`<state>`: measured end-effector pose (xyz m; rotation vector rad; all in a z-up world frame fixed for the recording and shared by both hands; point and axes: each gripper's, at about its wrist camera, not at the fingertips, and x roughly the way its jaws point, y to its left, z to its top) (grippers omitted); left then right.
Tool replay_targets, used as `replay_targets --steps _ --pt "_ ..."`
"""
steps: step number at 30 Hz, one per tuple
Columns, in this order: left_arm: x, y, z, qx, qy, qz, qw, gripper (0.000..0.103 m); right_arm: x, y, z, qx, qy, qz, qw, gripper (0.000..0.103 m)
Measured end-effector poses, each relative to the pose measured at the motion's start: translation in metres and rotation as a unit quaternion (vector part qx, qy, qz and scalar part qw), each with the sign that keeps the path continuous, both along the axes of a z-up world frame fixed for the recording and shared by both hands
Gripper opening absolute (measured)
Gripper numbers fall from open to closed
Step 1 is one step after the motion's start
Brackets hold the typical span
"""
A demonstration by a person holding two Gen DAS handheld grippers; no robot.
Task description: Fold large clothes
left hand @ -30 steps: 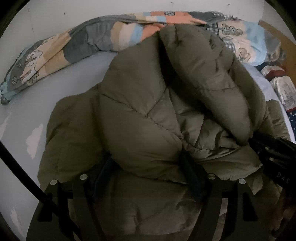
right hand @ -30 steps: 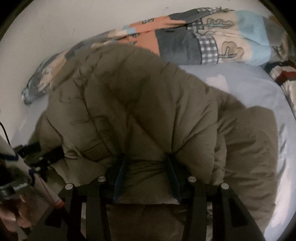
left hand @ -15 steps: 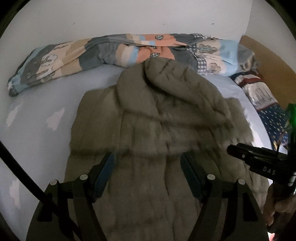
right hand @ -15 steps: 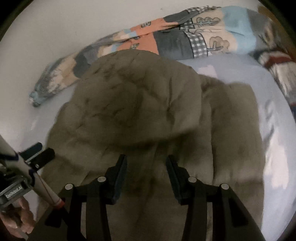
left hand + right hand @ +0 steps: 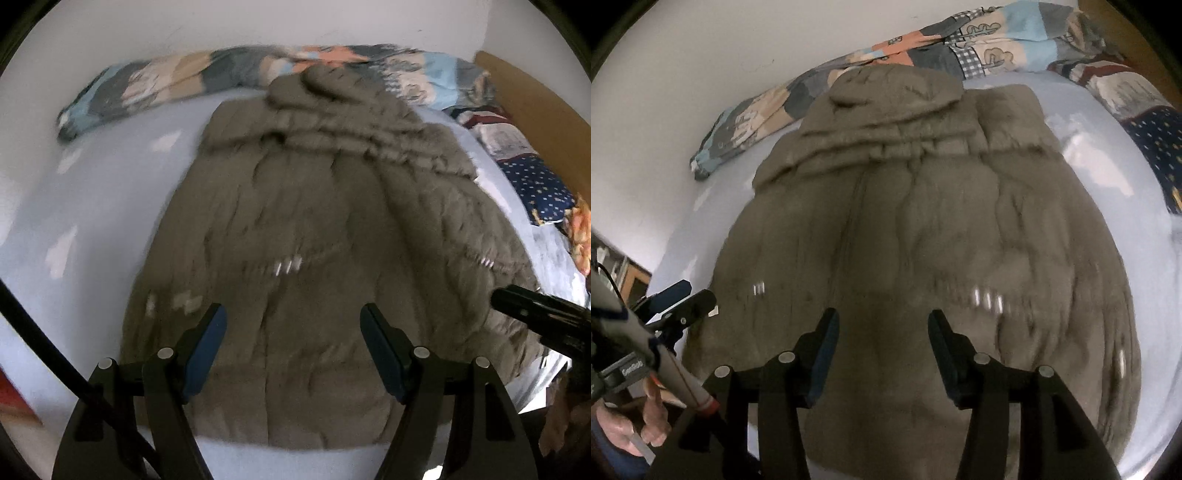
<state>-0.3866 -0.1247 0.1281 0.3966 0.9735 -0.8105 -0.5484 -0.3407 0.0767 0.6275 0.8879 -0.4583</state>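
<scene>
Jacket [image 5: 317,236] flat on bed [image 5: 92,206]; left gripper [image 5: 293,332] and right gripper [image 5: 882,332] both spread wide, holding nothing.

A pale blue bed sheet [image 5: 92,206] with faint white cloud shapes covers the mattress and fills the left and lower parts of both views. Along the top of each frame, a rolled patchwork quilt [image 5: 229,74] in orange, grey, beige and light blue lies against a plain white wall [image 5: 258,26]. At the right edge, a navy cloth with small dots [image 5: 535,184] sits beside a red-and-white patterned fabric [image 5: 498,129], with a brown wooden headboard [image 5: 535,96] behind them. In the right wrist view, wooden furniture [image 5: 631,280] shows at the left edge.
</scene>
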Motion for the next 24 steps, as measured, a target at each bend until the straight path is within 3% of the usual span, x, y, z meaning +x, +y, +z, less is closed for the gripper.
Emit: replay_targets --steps 8,16,24 --pt "-0.018 0.022 -0.038 0.037 -0.015 0.008 0.9992 0.074 -0.039 0.036 -0.018 -0.012 0.02 -0.016 1.0 0.055" --pt "-0.009 0.019 -0.06 0.048 -0.037 0.006 0.9981 0.075 -0.04 0.046 -0.042 -0.032 0.062 -0.004 0.998 0.058" --pt "-0.022 0.022 -0.071 0.045 -0.104 -0.009 0.9935 0.083 -0.044 0.053 -0.056 -0.061 0.078 0.012 0.995 0.068"
